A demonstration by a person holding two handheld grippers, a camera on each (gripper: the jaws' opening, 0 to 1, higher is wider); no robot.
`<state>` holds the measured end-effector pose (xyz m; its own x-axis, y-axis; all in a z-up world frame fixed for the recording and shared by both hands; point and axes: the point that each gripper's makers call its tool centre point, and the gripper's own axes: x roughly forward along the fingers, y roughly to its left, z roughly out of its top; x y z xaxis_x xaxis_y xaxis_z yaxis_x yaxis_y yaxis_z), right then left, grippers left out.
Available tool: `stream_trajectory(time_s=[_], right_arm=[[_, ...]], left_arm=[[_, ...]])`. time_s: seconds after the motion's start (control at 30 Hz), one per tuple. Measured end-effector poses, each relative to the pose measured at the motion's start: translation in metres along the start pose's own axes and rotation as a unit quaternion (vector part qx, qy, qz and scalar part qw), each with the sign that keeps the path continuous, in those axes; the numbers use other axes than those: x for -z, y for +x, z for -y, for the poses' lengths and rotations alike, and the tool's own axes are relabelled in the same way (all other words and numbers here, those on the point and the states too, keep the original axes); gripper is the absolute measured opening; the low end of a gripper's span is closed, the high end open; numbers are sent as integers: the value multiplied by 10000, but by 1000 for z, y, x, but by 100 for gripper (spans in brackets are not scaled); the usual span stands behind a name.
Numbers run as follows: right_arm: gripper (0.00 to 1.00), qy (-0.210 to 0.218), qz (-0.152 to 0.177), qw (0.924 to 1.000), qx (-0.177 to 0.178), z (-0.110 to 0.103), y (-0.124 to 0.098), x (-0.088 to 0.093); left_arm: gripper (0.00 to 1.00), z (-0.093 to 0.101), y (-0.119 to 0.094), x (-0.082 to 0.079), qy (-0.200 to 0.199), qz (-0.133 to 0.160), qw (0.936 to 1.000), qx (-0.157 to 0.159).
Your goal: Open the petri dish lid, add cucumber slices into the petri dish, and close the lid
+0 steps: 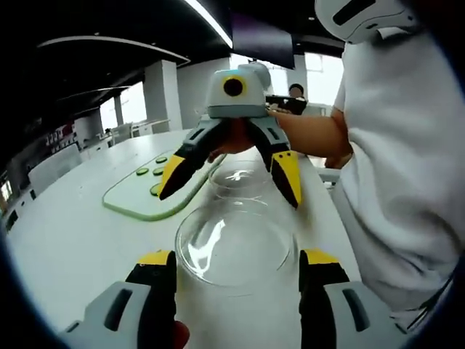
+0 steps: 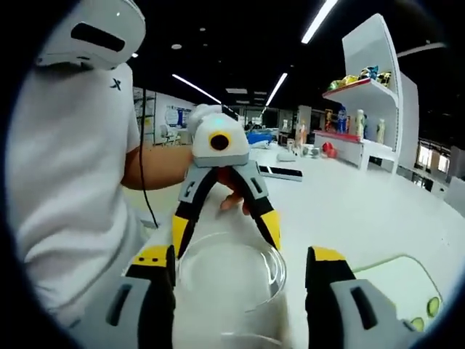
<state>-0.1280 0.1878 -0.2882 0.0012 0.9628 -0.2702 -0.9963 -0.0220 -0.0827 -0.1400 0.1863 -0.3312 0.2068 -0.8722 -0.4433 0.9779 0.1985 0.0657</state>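
Left gripper (image 1: pixel 237 265) sits at the bottom of the left gripper view, jaws spread wide on either side of a clear glass petri dish piece (image 1: pixel 236 247) at lower centre; whether the yellow tips actually touch the glass cannot be told. Behind it, mid-frame, a second glass dish piece (image 1: pixel 242 177) rests on the white table (image 1: pixel 65 247), with the right gripper (image 1: pixel 231 182) coming down from above, jaws splayed wide around it and holding nothing.

Left of centre lies a pale green cutting board (image 1: pixel 134 198) carrying several cucumber slices (image 1: pixel 142 171), apart from both dishes. A person in a white shirt (image 1: pixel 407 167) takes up the right side of that view, forearm reaching to the right gripper.

Right gripper view: own jaws open wide at the bottom, glass dish between them at lower centre; the opposing gripper straddles its far rim. Cutting board corner with slices shows at lower right. White shelves (image 2: pixel 363 94) with coloured items stand upper right.
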Motion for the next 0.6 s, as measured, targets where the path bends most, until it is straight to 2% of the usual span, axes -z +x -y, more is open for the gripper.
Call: stream_trajectory(time_s=[0.17, 0.27, 0.4, 0.5, 0.6], right_arm=[[69, -27, 88, 10000, -10, -1, -2, -5], [63, -59, 499, 9987, -1, -1, -6, -25], [55, -158, 384, 9987, 279, 9, -10, -26], [39, -177, 282, 9984, 464, 16, -15, -21], [38, 39, 350, 9975, 617, 23, -21, -20]], left_arm=[[67, -3, 0, -1, 14, -5, 10000, -62], [67, -4, -1, -2, 81, 31, 9999, -142], [67, -5, -3, -2, 42, 53, 9998, -208], [67, -5, -5, -2, 46, 40, 9997, -244], [66, -4, -5, -5, 19, 144, 9996, -226]])
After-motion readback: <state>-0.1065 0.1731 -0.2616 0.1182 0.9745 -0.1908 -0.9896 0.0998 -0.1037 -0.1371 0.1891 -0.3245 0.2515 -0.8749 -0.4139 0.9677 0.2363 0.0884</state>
